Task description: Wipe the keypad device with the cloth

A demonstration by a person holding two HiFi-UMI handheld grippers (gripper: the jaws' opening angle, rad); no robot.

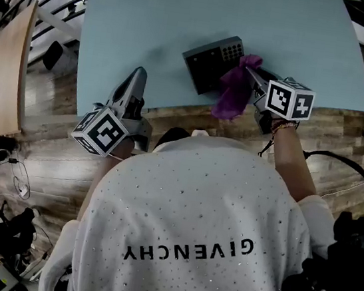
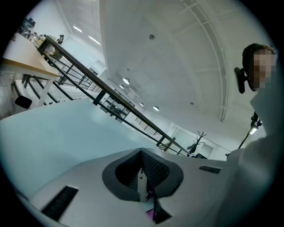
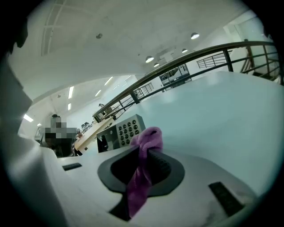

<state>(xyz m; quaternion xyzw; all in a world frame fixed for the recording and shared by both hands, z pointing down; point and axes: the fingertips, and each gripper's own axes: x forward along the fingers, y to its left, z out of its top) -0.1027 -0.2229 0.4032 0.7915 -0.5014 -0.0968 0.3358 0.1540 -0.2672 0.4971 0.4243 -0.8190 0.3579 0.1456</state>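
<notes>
I have the right gripper (image 1: 251, 72) clamped tight on the purple cloth (image 1: 232, 92). The bunched top pokes past the jaw tips and the long tail hangs down behind them. The keypad device (image 1: 213, 62) lies on the table (image 1: 153, 16) near its near edge, right of the middle, turned at an angle. In the head view the cloth bunch overlaps the device's right end, by the keys, but I cannot tell if it is pressing on them. My left gripper (image 1: 138, 75) has its jaws together on nothing, and it hovers over the near edge, well left of the device.

To wipe well, I judge I should tip the right gripper lower so the bunch, not the jaw tips, meets the keys. Then I should sweep lightly along the face. The device looks free to slide, so bracing its left side with the shut left gripper should help.
</notes>
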